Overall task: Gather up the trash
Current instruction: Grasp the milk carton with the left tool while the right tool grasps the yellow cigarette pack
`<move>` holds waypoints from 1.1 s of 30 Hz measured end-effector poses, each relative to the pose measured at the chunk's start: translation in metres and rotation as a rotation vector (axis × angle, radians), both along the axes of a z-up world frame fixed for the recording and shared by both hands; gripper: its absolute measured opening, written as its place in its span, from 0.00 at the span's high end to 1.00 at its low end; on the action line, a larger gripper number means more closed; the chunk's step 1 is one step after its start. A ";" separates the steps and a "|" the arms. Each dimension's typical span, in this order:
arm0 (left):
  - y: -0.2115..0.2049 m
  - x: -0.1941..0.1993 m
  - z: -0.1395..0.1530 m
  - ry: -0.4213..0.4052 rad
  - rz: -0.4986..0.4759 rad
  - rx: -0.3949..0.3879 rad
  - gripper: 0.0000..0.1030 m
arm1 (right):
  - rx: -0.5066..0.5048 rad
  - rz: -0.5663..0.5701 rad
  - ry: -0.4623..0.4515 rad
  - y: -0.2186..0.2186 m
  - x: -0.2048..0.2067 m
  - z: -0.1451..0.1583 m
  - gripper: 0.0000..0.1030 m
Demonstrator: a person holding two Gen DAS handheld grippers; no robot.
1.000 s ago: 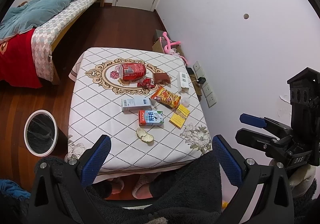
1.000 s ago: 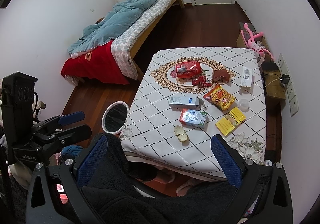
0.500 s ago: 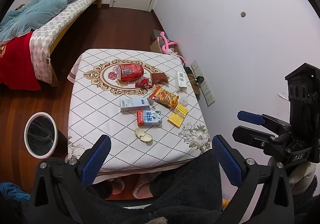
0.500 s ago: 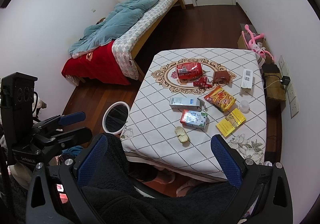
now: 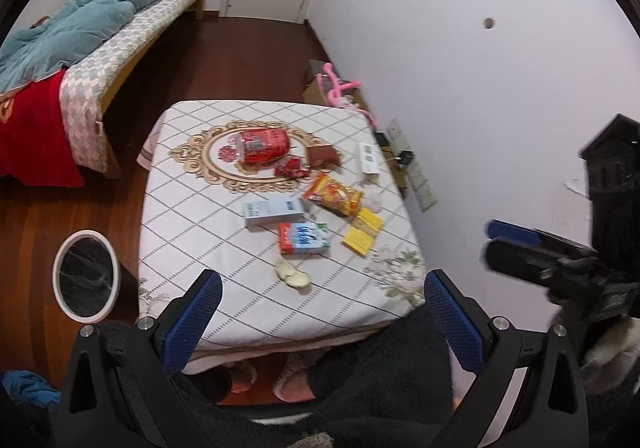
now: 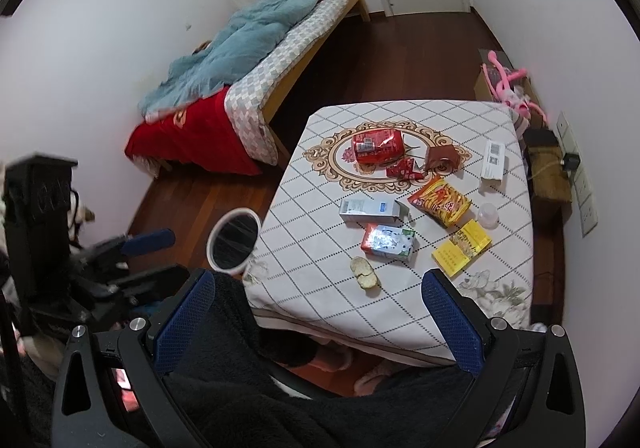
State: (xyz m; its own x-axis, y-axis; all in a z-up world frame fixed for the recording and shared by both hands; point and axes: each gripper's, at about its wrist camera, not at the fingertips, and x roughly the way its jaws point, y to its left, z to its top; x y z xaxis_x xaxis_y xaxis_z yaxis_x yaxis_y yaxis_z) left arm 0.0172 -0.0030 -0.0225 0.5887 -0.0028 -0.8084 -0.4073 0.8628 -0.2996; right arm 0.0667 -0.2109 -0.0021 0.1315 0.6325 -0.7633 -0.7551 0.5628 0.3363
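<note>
Trash lies on the white diamond-pattern table (image 5: 208,232): a crushed red bag (image 5: 260,144), a red wrapper (image 5: 288,168), a brown wrapper (image 5: 324,158), an orange snack bag (image 5: 334,196), a white-blue box (image 5: 274,212), a milk carton (image 5: 304,238), a yellow pack (image 5: 362,232) and a pale peel (image 5: 292,274). My left gripper (image 5: 322,322) is open and empty above the near table edge. My right gripper (image 6: 318,322) is open and empty too, short of the peel (image 6: 364,272) and carton (image 6: 388,242). A lined white-rimmed bin (image 5: 86,274) (image 6: 234,240) stands on the floor left of the table.
A white box (image 6: 494,160) and a clear cup (image 6: 488,214) sit near the table's right edge. A bed (image 6: 256,60) fills the far left. A pink toy (image 6: 506,84) and wall sockets (image 6: 580,184) are at the right. A person's dark fleece lap (image 6: 280,400) lies below both grippers.
Both grippers drifted only slightly and stay open. Each gripper looks a little motion-blurred in the other's view. Nothing on the table has moved.
</note>
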 end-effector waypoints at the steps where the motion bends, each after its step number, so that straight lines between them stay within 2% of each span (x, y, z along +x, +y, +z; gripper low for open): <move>1: 0.003 0.004 -0.007 0.015 0.016 0.014 0.00 | 0.011 -0.023 0.019 -0.002 0.005 -0.003 0.00; 4: 0.015 0.024 -0.042 0.076 0.086 0.065 0.00 | 0.019 -0.107 0.040 -0.008 0.018 -0.015 0.00; 6: 0.025 0.037 -0.067 0.119 0.114 0.055 0.00 | 0.006 -0.223 0.045 -0.016 0.038 -0.037 0.00; 10: 0.048 0.066 -0.135 0.243 0.170 0.024 0.00 | -0.055 -0.439 0.085 -0.024 0.089 -0.102 0.01; 12: 0.056 0.076 -0.164 0.300 0.188 0.009 0.00 | -0.103 -0.495 0.116 -0.021 0.109 -0.135 0.11; 13: 0.060 0.081 -0.179 0.328 0.194 -0.005 0.00 | -0.134 -0.525 0.144 -0.018 0.123 -0.157 0.19; 14: 0.061 0.086 -0.191 0.352 0.197 -0.011 0.00 | -0.157 -0.546 0.165 -0.014 0.133 -0.174 0.22; 16: 0.065 0.095 -0.212 0.403 0.204 -0.018 0.00 | -0.205 -0.579 0.164 -0.007 0.148 -0.200 0.23; 21: 0.068 0.107 -0.238 0.452 0.207 -0.061 0.00 | -0.311 -0.625 0.163 0.018 0.182 -0.248 0.22; 26: 0.061 0.114 -0.240 0.464 0.174 -0.064 0.00 | -0.430 -0.624 0.152 0.047 0.200 -0.280 0.23; 27: 0.059 0.115 -0.239 0.464 0.165 -0.063 0.00 | -0.448 -0.622 0.155 0.051 0.201 -0.284 0.22; 30: 0.048 0.123 -0.229 0.450 0.123 -0.064 0.00 | -0.514 -0.574 0.081 0.063 0.198 -0.283 0.34; 33: 0.035 0.135 -0.223 0.442 0.075 -0.079 0.00 | -0.506 -0.533 0.070 0.050 0.192 -0.280 0.35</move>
State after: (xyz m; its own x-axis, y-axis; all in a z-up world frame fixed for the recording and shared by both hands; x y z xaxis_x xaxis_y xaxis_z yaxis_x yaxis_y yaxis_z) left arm 0.1523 0.0316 -0.2453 0.1879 -0.0452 -0.9812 -0.5712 0.8076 -0.1466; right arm 0.2583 -0.1605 -0.2817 0.2630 0.0650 -0.9626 -0.3225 0.9463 -0.0242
